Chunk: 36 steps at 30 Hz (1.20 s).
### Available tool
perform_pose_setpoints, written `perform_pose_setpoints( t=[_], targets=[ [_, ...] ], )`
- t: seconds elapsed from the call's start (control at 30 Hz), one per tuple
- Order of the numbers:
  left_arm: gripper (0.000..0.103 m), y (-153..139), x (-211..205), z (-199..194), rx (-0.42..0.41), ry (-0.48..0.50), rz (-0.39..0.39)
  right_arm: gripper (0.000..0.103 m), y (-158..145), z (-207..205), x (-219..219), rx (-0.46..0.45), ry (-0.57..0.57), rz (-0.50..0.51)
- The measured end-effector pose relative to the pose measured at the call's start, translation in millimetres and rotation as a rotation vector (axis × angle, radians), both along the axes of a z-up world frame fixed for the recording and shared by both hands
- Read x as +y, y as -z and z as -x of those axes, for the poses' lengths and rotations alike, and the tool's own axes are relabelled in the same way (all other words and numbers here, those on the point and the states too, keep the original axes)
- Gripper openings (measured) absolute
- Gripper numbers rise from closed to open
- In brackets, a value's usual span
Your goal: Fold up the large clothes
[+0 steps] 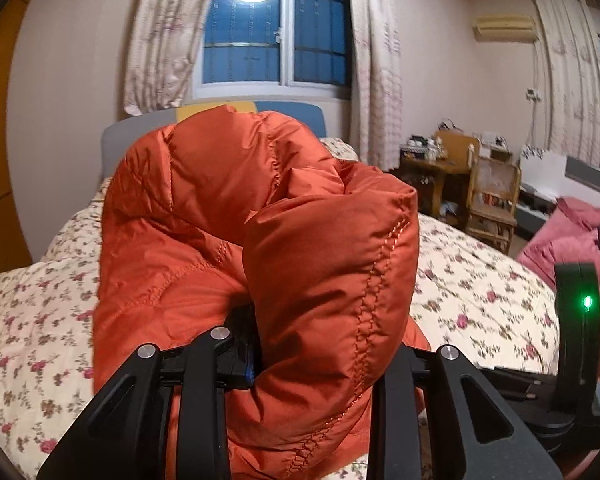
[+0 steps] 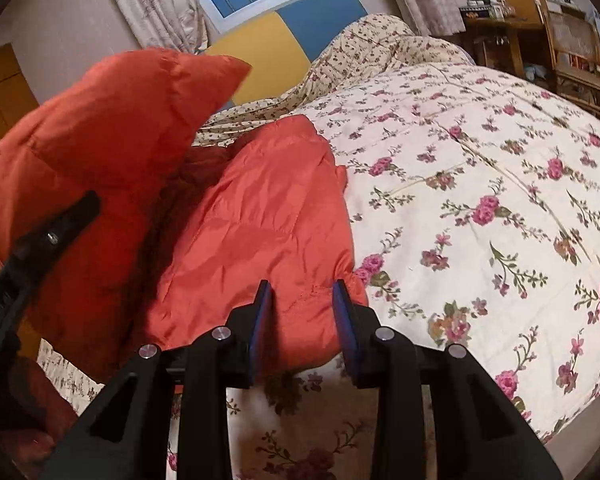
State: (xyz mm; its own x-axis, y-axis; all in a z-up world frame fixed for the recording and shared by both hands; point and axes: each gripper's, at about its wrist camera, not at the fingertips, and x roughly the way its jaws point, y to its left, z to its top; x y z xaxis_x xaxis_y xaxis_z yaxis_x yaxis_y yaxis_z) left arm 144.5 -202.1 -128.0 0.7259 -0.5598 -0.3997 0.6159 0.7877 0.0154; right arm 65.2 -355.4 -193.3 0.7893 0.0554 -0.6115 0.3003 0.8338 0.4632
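An orange puffer jacket [image 1: 260,220] bulges up in front of the left wrist camera and hides most of the bed. My left gripper [image 1: 316,360] is shut on a thick fold of it, and the padding covers both fingertips. In the right wrist view the jacket [image 2: 252,216] lies partly on the floral quilt, with its left part lifted and my left gripper's arm [image 2: 48,236] under it. My right gripper [image 2: 302,312] is shut on the jacket's near corner, its blue pads [image 2: 262,320] pressing the hem from both sides. A black part of the right gripper with a green light [image 1: 580,308] shows at the left view's right edge.
The bed carries a cream quilt with pink flowers [image 2: 480,200], and a yellow and blue headboard [image 2: 276,52] stands behind it. A wooden table and chair [image 1: 488,188] stand right of the bed. Pink bedding [image 1: 572,236] is piled at the far right. A curtained window [image 1: 276,32] is behind.
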Motion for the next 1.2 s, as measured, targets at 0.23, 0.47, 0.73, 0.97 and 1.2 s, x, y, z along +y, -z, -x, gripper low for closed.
perform_pose_setpoints(
  t=[0.23,0.47,0.73,0.97,1.2],
  targets=[
    [0.051,40,-31,9,-0.044,0.114,-0.132,0.033,-9,16,-20,-0.042,0.043,-0.076],
    [0.077,54,-32,22,-0.079,0.214,-0.133,0.040,-46,26,-27,-0.170,-0.023,-0.111],
    [0.077,54,-16,33,-0.088,0.261,-0.122,0.012,-40,-12,-11,0.002,-0.139,-0.069],
    [0.077,44,27,43,-0.030,0.285,-0.044,0.006,-7,-12,-9,0.070,-0.098,-0.013],
    [0.078,20,87,8,-0.011,0.013,0.099,0.013,-13,-7,-9,0.055,-0.066,-0.009]
  ],
)
